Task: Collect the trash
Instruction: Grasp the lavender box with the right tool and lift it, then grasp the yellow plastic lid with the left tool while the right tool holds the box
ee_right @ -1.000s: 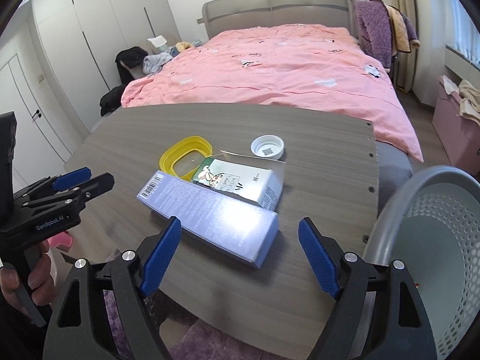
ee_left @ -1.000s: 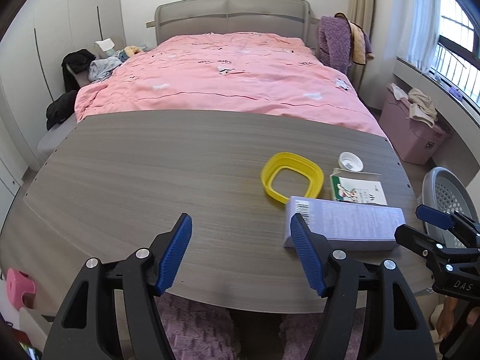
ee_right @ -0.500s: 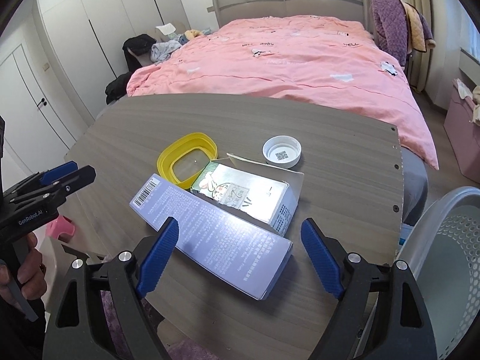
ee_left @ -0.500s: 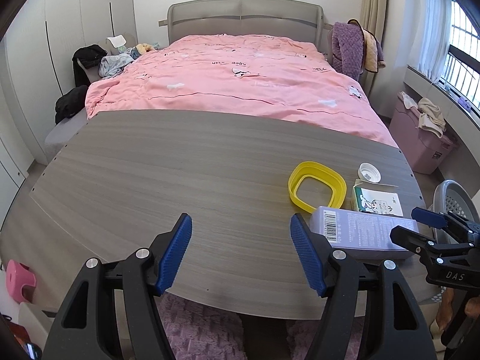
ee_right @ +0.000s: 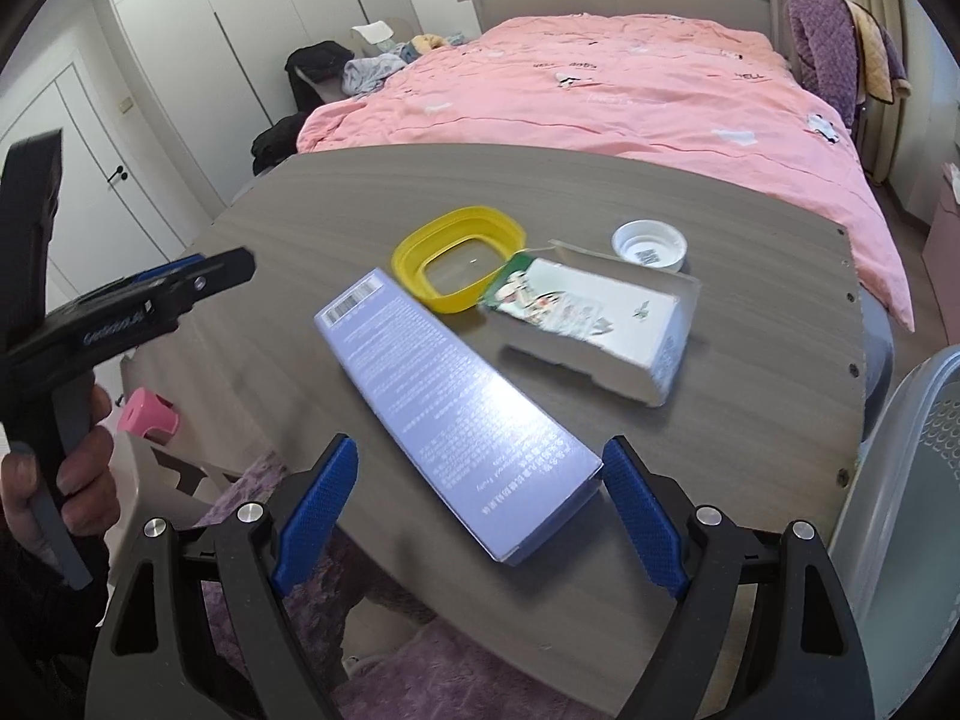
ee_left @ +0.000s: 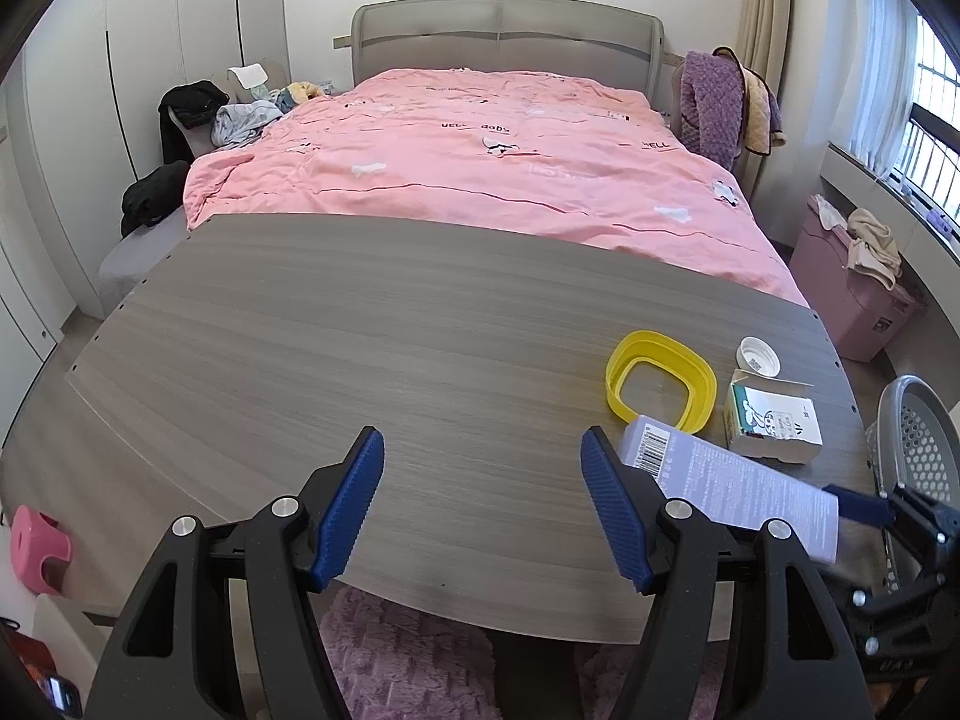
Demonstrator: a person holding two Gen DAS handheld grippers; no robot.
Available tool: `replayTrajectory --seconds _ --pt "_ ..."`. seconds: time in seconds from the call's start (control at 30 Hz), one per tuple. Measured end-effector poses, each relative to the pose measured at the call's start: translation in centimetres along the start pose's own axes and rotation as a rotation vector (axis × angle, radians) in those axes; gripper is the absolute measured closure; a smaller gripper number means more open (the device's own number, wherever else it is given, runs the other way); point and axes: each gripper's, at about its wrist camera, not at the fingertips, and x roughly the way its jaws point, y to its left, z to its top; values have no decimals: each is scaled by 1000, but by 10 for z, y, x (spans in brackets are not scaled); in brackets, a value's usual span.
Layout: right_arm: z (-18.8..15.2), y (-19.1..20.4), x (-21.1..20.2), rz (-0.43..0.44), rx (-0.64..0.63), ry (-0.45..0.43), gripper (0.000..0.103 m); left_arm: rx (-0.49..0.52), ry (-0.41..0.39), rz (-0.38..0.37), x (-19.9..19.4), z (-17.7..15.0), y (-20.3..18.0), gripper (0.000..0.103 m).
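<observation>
**Trash items on the wood-grain table, both grippers hovering open**

- Long lavender carton (ee_right: 456,402): lying flat near the table's front edge, barcode end pointing toward the bed, its near end sitting between the spread blue pads of the right gripper (ee_right: 480,504), which is not touching it.
- White milk carton (ee_right: 591,324): lying on its side just right of the lavender carton, top flap torn open.
- Yellow plastic ring lid (ee_right: 459,258): resting flat beyond both cartons.
- White round cap (ee_right: 648,245): sitting open side up, just beyond the milk carton.
- Left gripper (ee_left: 483,501): hanging over bare table (ee_left: 336,336), jaws wide, holding nothing.
- Grey perforated basket (ee_left: 915,438): standing off the table's right end.
- Pink-quilted bed (ee_left: 480,162): lying behind the table.
</observation>
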Motion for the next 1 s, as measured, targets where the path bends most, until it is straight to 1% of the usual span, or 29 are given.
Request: replayTrajectory --seconds 0.17,0.33,0.43,0.53,0.6,0.73,0.77,0.83,0.9,0.97,1.0 --pt "-5 21 4 47 -48 33 21 -18 -2 10 0 1 9 38" --pt "7 27 12 -9 -84 21 21 -40 -10 19 -2 1 22 38" --pt "21 34 19 -19 -112 14 21 -49 -10 25 -2 1 28 38" --pt "30 40 31 -41 -148 37 23 -60 -8 28 -1 1 33 38" --pt "33 44 41 -60 -172 62 32 -69 -7 28 -1 0 38 38" --pt "35 51 55 -87 -203 93 39 -79 -4 28 0 -2 44 38" --pt "35 54 58 -98 -215 99 43 -83 -1 28 1 -3 46 38" --pt "33 58 59 -107 -227 101 47 -88 3 29 2 -4 48 38" --pt "31 63 59 -104 -234 99 55 -92 7 28 5 -4 51 38" --pt "27 68 58 -106 -240 91 59 -95 11 28 6 -6 54 38" --pt "25 70 57 -111 -242 83 59 -97 12 27 6 -6 55 38"
